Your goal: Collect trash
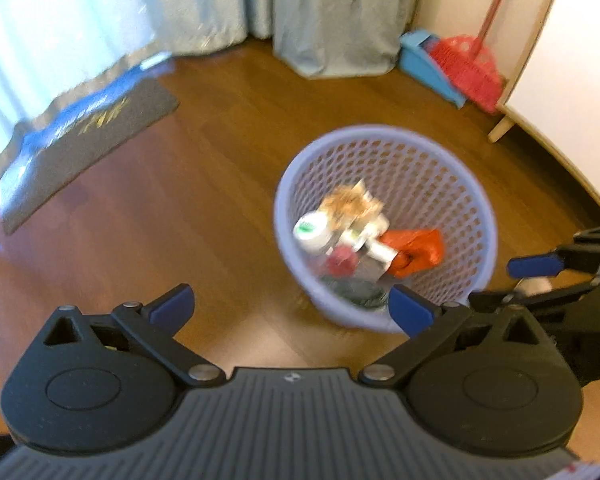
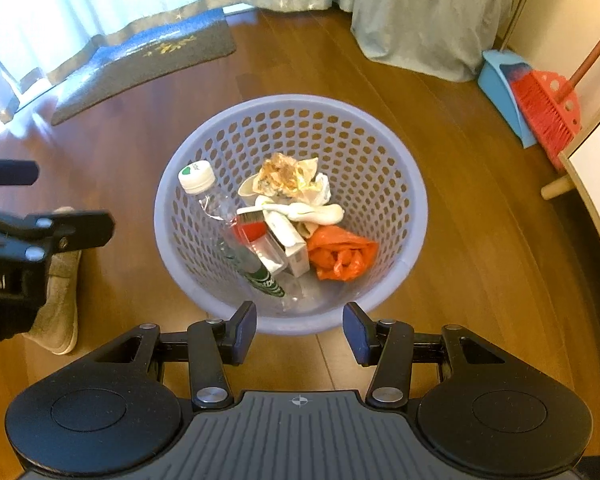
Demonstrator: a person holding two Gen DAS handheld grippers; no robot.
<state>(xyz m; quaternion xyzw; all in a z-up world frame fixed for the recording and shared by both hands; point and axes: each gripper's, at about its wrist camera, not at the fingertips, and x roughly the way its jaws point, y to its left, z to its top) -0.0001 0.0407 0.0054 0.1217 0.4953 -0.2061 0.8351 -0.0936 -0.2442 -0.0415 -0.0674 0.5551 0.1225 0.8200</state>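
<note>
A lilac perforated basket (image 2: 292, 102) stands on the wooden floor. It holds a clear bottle with a white cap (image 2: 204, 188), a crumpled wrapper (image 2: 288, 174), a white box (image 2: 294, 250) and an orange plastic bag (image 2: 340, 256). My right gripper (image 2: 300, 328) hovers above the basket's near rim, jaws apart with nothing between them. In the left wrist view the same basket (image 1: 380, 132) lies ahead to the right, blurred. My left gripper (image 1: 292, 308) is spread wide open and empty, over bare floor just left of the basket. The right gripper's blue pad (image 1: 536, 266) shows at the right edge.
A dark doormat (image 2: 148, 60) lies by the pale curtains (image 2: 420, 12) at the back. A blue dustpan (image 2: 500, 88) and a red broom (image 2: 548, 108) lean in the right corner beside a white furniture leg (image 2: 556, 188). A grey shoe (image 2: 58, 308) stands left of the basket.
</note>
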